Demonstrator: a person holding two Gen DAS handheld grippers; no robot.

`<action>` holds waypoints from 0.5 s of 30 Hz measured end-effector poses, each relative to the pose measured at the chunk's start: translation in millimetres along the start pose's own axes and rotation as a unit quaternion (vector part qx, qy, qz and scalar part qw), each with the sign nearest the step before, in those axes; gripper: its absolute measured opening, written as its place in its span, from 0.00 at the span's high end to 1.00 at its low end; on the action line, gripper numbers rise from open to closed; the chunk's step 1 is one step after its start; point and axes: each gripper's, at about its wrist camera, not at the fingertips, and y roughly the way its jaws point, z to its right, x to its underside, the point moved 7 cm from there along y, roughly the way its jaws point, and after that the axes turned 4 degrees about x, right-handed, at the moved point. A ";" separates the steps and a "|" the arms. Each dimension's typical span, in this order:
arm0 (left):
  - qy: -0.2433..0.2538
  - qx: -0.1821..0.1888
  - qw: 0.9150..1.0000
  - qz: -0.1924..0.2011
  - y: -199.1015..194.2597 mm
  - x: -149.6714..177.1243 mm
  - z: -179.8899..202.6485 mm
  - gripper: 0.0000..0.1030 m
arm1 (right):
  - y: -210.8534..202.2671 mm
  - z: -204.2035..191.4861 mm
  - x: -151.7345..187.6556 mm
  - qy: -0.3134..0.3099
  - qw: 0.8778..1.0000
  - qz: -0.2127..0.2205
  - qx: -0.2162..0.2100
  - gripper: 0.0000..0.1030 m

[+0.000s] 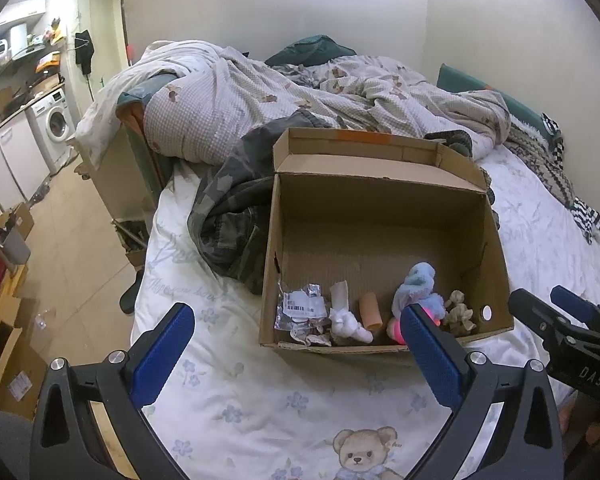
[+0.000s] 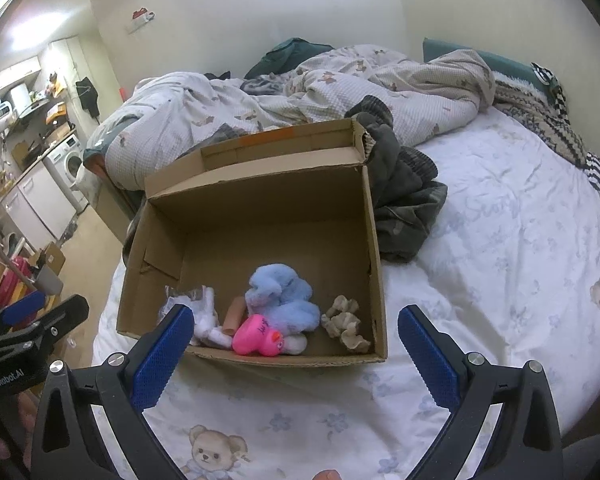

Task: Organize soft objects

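Note:
An open cardboard box (image 1: 380, 200) (image 2: 267, 208) sits on the bed. Along its near wall lie a blue plush toy (image 1: 418, 284) (image 2: 279, 292), a pink rubber duck (image 2: 257, 336) (image 1: 394, 330), a beige knotted cloth (image 1: 460, 314) (image 2: 344, 320), a white knotted cloth (image 1: 346, 320) (image 2: 207, 320), a tan tube (image 1: 370, 310) (image 2: 233, 316) and a crumpled silver packet (image 1: 302, 312). My left gripper (image 1: 295, 326) is open just in front of the box, empty. My right gripper (image 2: 295, 326) is open too, empty, near the box's front edge.
A camouflage jacket (image 1: 231, 204) (image 2: 404, 200) lies behind and beside the box. A rumpled checked duvet (image 1: 259, 96) (image 2: 300, 92) covers the far bed. The white bear-print sheet (image 1: 259, 400) (image 2: 500, 240) is bare at the front. Floor, boxes and a washing machine (image 1: 53, 124) lie left.

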 end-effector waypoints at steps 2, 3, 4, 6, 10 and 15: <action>0.000 0.001 1.000 -0.002 1.9 0.7 -0.1 0.00 | 0.1 0.1 0.2 -0.001 1.000 0.000 0.000 0.00; 0.001 0.000 1.000 -0.002 1.0 0.6 0.2 0.00 | 0.0 0.1 0.3 -0.001 1.000 0.000 0.000 0.00; 0.001 0.000 1.000 -0.003 1.0 0.8 0.4 0.00 | -0.1 0.2 0.2 -0.002 1.000 -0.001 0.000 0.00; 0.001 0.000 1.000 -0.003 0.9 0.9 0.4 0.00 | -0.6 -0.2 0.4 -0.003 1.000 0.000 0.000 0.00; 0.001 0.000 1.000 -0.002 0.9 1.0 0.4 0.00 | -0.6 -0.3 0.6 -0.002 1.000 -0.001 0.000 0.00; -0.002 0.000 1.000 -0.003 0.3 1.1 -0.1 0.00 | -0.2 -0.5 0.4 -0.003 1.000 0.000 0.001 0.00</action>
